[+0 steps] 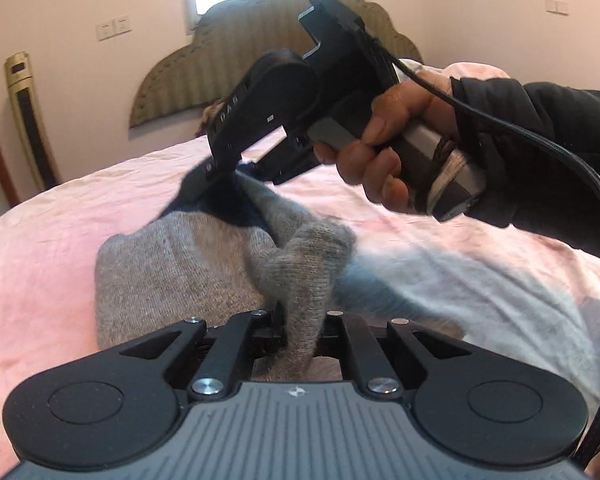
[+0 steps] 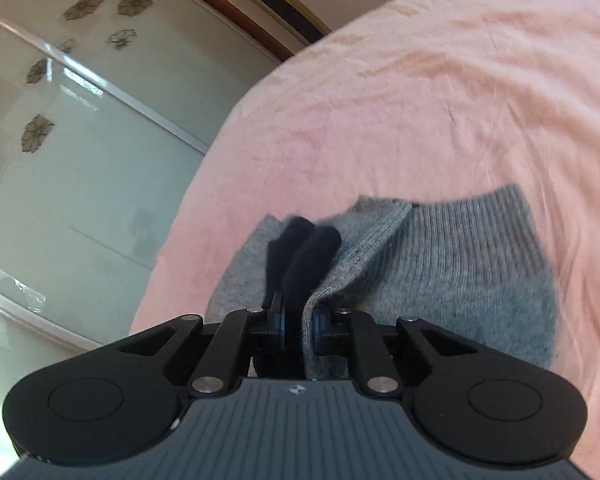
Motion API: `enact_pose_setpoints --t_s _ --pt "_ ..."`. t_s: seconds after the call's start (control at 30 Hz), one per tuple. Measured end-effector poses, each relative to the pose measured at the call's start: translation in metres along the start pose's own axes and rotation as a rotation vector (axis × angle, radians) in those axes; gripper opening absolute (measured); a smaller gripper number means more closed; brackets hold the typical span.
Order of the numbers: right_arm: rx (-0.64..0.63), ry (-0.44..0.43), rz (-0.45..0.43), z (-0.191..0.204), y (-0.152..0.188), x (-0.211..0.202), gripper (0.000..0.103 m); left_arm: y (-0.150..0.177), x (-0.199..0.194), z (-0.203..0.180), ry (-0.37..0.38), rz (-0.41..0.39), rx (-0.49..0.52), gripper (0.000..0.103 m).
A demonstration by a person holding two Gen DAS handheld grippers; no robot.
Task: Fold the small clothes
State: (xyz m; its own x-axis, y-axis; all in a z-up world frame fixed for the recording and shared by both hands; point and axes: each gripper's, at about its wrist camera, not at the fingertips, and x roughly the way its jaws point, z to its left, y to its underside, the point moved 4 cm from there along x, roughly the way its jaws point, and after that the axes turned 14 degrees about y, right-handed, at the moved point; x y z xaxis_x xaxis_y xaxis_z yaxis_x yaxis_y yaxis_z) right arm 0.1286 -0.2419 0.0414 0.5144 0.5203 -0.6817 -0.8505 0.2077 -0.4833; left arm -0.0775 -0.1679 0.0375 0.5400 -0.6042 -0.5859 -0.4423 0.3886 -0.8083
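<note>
A small grey knit sock (image 1: 172,264) with a dark navy toe (image 1: 224,200) lies on the pink bed (image 1: 60,240). My left gripper (image 1: 300,324) is shut on the grey cuff end and lifts it in a fold. My right gripper (image 1: 224,172), held by a hand in a black sleeve, is shut on the navy end at the far side. In the right wrist view my right gripper (image 2: 298,320) pinches navy and grey fabric, and the ribbed grey cuff (image 2: 460,264) lies on the bed ahead.
A padded headboard (image 1: 260,52) and pink wall stand behind the bed. A gold standing fan unit (image 1: 28,120) is at the far left. A glass wardrobe door with flower prints (image 2: 80,140) is beside the bed edge. A black cable (image 1: 560,152) trails from the right gripper.
</note>
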Motion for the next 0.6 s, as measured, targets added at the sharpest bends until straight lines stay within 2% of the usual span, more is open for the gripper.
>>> enact_pose_setpoints --t_s 0.07,0.13,0.2,0.23,0.27,0.3,0.33,0.37,0.4,0.43,0.47,0.53,0.6 --pt "-0.01 0.041 -0.027 -0.015 -0.007 -0.014 0.018 0.003 0.02 -0.004 0.05 0.038 -0.023 0.006" --pt "-0.001 0.115 -0.001 -0.041 -0.006 -0.01 0.018 0.011 0.044 -0.006 0.081 0.107 -0.049 0.006" --pt "0.059 0.155 0.036 -0.07 0.004 -0.001 0.018 0.014 0.046 -0.009 0.083 0.079 -0.018 0.007" --pt "0.098 0.134 0.019 -0.077 0.008 -0.003 0.015 0.013 0.039 -0.007 0.099 0.07 -0.035 0.011" --pt "0.143 0.105 -0.001 -0.081 0.012 -0.008 0.02 0.012 0.031 -0.003 0.144 0.052 -0.067 0.019" --pt "0.176 0.095 -0.015 -0.081 0.015 -0.014 0.033 0.012 0.02 0.001 0.195 0.032 -0.094 0.025" --pt "0.187 0.088 -0.036 -0.079 0.016 -0.022 0.054 0.012 0.007 0.005 0.251 0.016 -0.112 0.042" --pt "0.188 0.085 -0.082 -0.077 0.016 -0.033 0.065 0.011 -0.007 0.01 0.289 0.007 -0.112 0.067" --pt "0.187 0.081 -0.135 -0.073 0.017 -0.043 0.081 0.013 -0.02 0.015 0.309 -0.007 -0.104 0.078" --pt "0.18 0.072 -0.155 -0.07 0.017 -0.052 0.086 0.015 -0.039 0.021 0.322 -0.034 -0.085 0.085" --pt "0.169 0.064 -0.154 -0.067 0.018 -0.057 0.085 0.016 -0.052 0.026 0.313 -0.056 -0.069 0.085" --pt "0.134 0.057 -0.149 -0.06 0.019 -0.063 0.084 0.014 -0.072 0.047 0.257 -0.102 -0.093 0.085" --pt "0.095 0.082 -0.138 -0.054 0.016 -0.061 0.084 0.006 -0.076 0.079 0.16 -0.138 -0.171 0.087"
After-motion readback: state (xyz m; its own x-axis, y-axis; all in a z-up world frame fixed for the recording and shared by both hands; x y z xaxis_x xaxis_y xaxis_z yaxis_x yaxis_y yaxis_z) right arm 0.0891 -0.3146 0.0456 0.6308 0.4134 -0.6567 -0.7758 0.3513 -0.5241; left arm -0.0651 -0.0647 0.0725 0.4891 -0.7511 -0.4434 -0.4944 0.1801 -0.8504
